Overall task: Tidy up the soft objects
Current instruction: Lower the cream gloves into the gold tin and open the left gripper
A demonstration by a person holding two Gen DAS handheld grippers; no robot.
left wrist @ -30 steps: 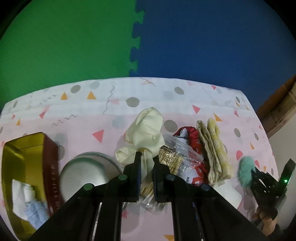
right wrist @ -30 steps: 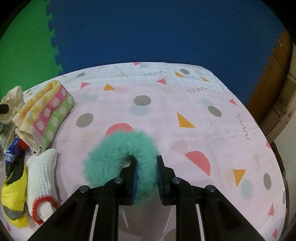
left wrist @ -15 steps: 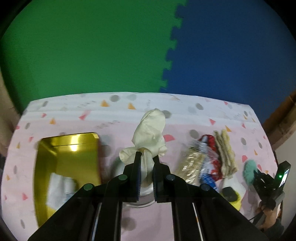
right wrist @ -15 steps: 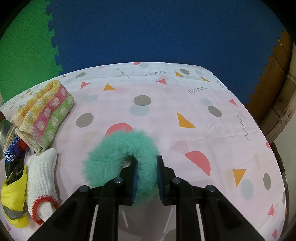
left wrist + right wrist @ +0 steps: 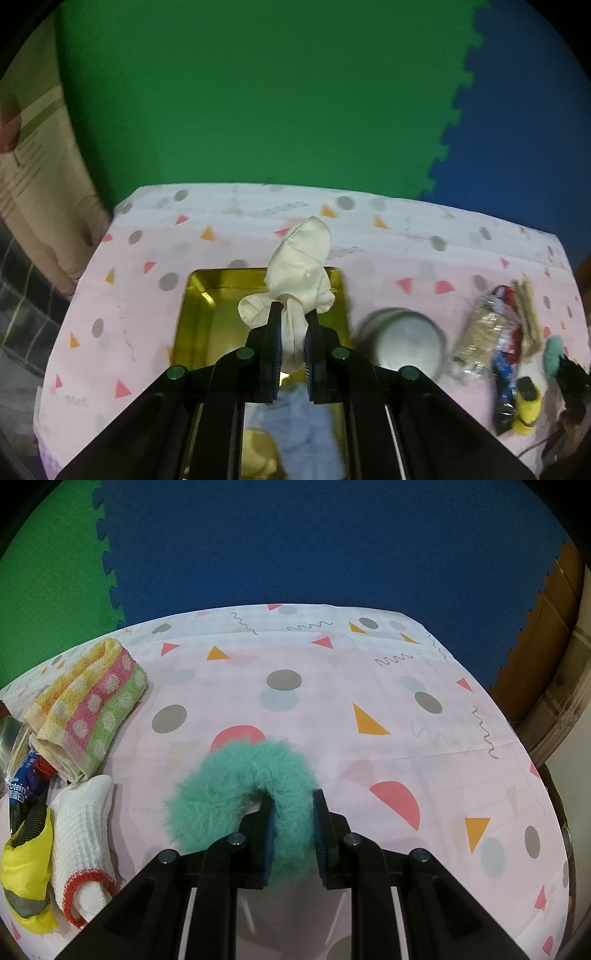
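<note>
Left gripper [image 5: 291,341] has its jaws clamped on a cream glove [image 5: 301,273], which hangs right over the gold tin [image 5: 192,325] with a blue cloth [image 5: 303,432] lying in it under the jaws; a steel bowl [image 5: 406,343] sits just right of them on the bench [image 5: 129,295]. Right gripper [image 5: 293,830] has its jaws pinched on one side of a teal scrunchie [image 5: 229,794], the rest of the ring sticking out ahead and to the left. Further left of those jaws are a sock [image 5: 83,834], a yellow pouch [image 5: 26,871] and a dotted towel [image 5: 88,705], all on the bench.
</note>
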